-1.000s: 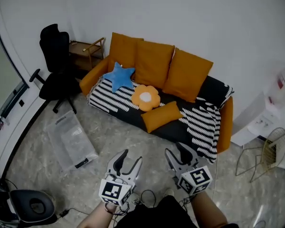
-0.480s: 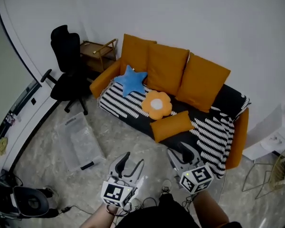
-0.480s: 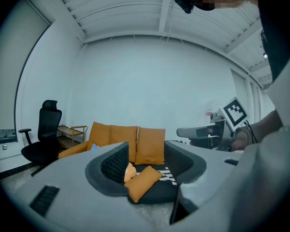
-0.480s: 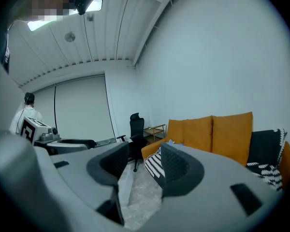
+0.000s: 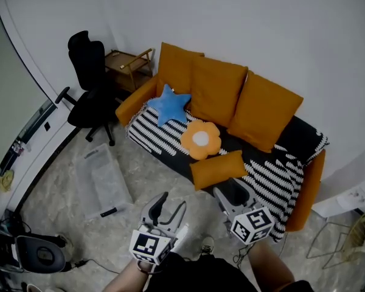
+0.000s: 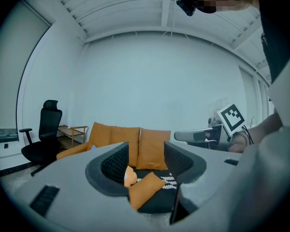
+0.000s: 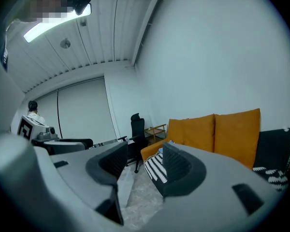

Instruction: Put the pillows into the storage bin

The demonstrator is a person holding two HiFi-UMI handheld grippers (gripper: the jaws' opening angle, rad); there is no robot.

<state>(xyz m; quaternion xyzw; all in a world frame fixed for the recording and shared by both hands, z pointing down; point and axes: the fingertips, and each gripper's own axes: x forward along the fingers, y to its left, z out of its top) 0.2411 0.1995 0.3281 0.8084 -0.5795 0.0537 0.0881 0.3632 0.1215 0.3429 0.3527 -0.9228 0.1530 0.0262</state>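
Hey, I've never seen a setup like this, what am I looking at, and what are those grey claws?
Those are two hand-held grippers, no robot: a person holds the left gripper and the right gripper. One picture comes from a head camera looking down; the other two ride on the grippers, looking along their jaws. Both are open and empty; the right one's jaws have just been opening. Ahead, an orange sofa carries a blue star pillow, a flower pillow and a small orange pillow. A clear storage bin lies on the floor nearby.
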